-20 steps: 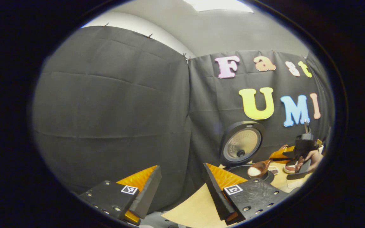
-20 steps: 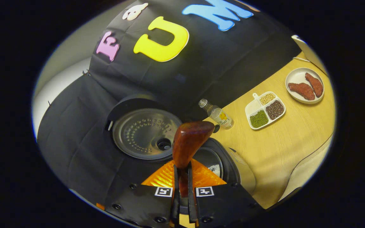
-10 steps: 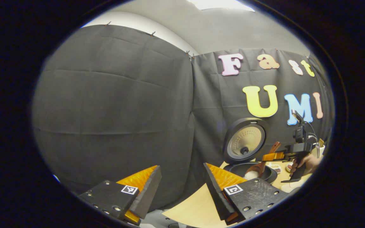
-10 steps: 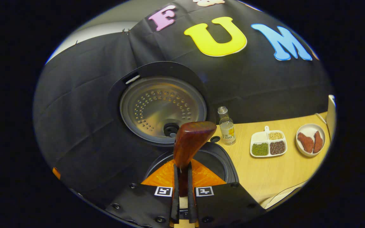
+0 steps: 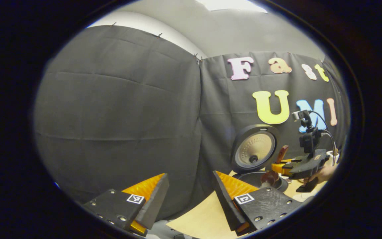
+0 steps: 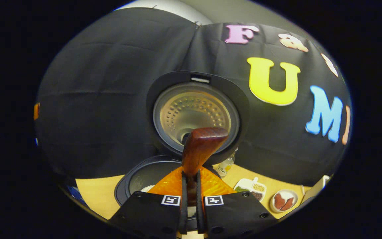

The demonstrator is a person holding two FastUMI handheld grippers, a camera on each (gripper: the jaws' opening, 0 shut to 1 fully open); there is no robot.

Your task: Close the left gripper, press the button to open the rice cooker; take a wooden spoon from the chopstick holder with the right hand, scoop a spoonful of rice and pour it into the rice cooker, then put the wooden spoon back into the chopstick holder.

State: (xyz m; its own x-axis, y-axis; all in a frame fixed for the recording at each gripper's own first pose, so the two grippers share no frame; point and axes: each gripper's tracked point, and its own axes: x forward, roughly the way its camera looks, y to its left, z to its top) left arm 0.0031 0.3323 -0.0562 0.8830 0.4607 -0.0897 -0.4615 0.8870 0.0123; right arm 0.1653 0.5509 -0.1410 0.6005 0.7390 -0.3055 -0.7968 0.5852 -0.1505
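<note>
Rice pouring looks nearly finished: the right claw (image 6: 191,199) grips the wooden spoon (image 6: 200,150) by its handle over the open rice cooker (image 6: 138,179), at 6 o'clock under its raised lid (image 6: 196,114). Keeping the bowl above the pot while tipping avoids spills. The left claw (image 5: 187,196) hangs wide, empty.

The left gripper (image 5: 187,196) is hanging with its fingers spread wide apart over the near edge of the table (image 5: 204,217), gripping nothing. Farther off, the rice cooker (image 5: 255,177) is standing with its lid (image 5: 254,148) raised upright. The right gripper (image 5: 285,166) is holding the wooden spoon (image 5: 274,169) tilted, bowl down, over the open pot.
</note>
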